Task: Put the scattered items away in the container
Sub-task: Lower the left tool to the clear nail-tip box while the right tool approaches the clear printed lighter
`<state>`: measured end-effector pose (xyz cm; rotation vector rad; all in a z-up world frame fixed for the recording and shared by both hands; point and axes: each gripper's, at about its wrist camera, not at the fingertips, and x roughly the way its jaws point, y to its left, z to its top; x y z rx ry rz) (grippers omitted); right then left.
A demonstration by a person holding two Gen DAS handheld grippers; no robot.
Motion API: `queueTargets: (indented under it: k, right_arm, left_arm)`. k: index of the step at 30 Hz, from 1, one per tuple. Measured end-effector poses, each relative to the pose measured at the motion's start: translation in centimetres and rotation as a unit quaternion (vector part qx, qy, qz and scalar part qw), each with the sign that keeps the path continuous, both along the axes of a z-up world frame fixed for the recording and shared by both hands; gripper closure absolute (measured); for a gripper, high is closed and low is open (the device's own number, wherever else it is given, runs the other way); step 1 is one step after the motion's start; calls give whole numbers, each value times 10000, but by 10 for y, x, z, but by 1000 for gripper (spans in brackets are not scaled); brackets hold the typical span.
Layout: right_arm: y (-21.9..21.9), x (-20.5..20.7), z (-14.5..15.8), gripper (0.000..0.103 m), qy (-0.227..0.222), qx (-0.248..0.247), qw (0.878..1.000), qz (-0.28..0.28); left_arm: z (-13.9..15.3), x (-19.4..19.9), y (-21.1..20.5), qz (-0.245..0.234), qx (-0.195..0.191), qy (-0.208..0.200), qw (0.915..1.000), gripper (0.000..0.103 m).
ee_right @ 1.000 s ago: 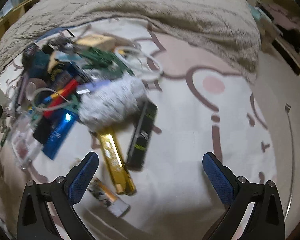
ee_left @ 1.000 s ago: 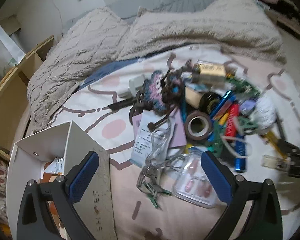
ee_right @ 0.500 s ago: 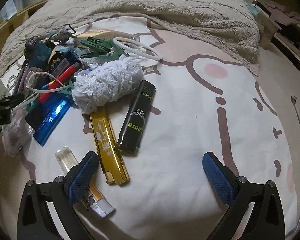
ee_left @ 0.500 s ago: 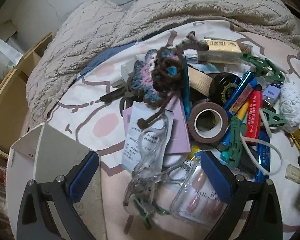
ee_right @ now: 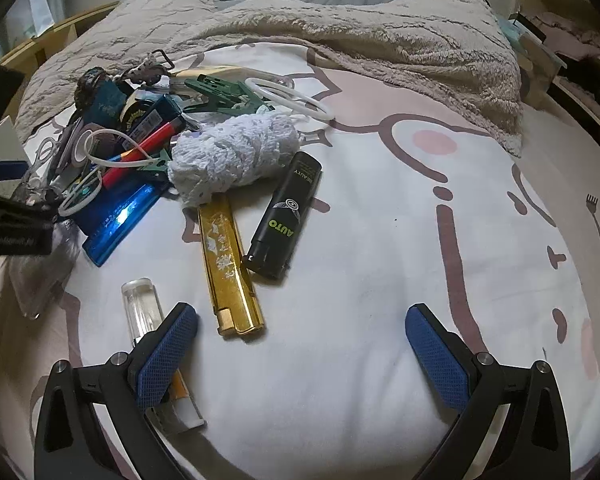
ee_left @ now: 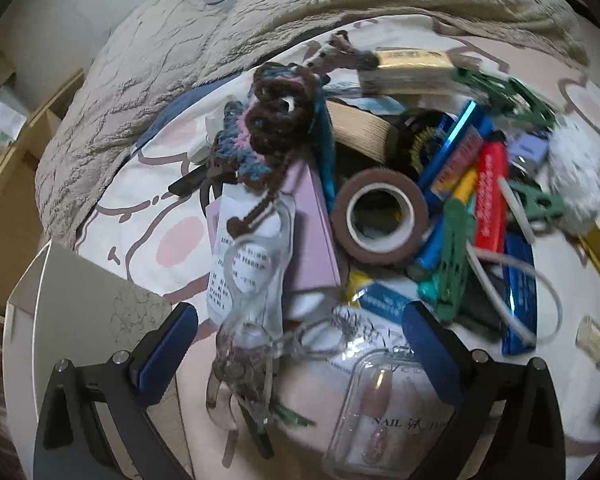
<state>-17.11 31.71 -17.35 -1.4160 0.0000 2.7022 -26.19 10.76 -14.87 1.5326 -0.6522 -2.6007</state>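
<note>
A pile of small items lies on the bed sheet. In the left wrist view my left gripper (ee_left: pixel 300 344) is open over clear plastic scissors (ee_left: pixel 252 320) and a nail-tip case (ee_left: pixel 384 408); a brown tape roll (ee_left: pixel 380 216), a crochet piece (ee_left: pixel 276 128) and a red tube (ee_left: pixel 490 196) lie beyond. The white shoe box (ee_left: pixel 80 320) sits at lower left. In the right wrist view my right gripper (ee_right: pixel 298 344) is open and empty above bare sheet; a gold case (ee_right: pixel 228 264), a black lighter (ee_right: pixel 286 216) and a clear-capped tube (ee_right: pixel 144 308) lie ahead-left.
A beige knitted blanket (ee_right: pixel 340 28) is bunched across the far side of the bed. A white yarn ball (ee_right: pixel 236 156) and a blue metallic case (ee_right: pixel 120 220) edge the pile. Wooden shelving (ee_left: pixel 16 160) stands left of the bed. My left gripper's body (ee_right: pixel 12 224) shows at the left edge.
My left gripper has moved forward and down over the pile, so the scissors and nail case now sit between its fingers. My right gripper has drawn back and steadied; the gold case and lighter lie further ahead.
</note>
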Motion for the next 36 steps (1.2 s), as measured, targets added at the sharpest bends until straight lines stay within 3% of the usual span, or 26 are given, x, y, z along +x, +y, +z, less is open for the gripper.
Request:
queueTargets:
  k: [13, 21, 24, 31, 34, 36]
  right_arm:
    - [-15, 8, 0, 0, 26, 192, 9993, 314]
    - [-21, 14, -1, 0, 26, 219, 9987, 452]
    - [-21, 14, -2, 0, 32, 228, 9987, 451]
    - [-21, 13, -2, 0, 36, 246, 9987, 451]
    - [-20, 13, -2, 0, 39, 250, 9987, 449]
    - [-20, 13, -2, 0, 36, 240, 9987, 450]
  left_arm:
    - [-3, 59, 13, -740, -130, -171, 9970, 0]
    - [1, 94, 16, -1093, 572, -613, 9905, 0]
    - [6, 102, 16, -1373, 959, -669, 9836, 0]
    - [1, 94, 11, -1534, 775, -651, 9830, 0]
    - [-1, 87, 2, -1450, 1000, -768, 9814, 0]
    - [-4, 85, 1, -1470, 1262, -997, 9760, 0]
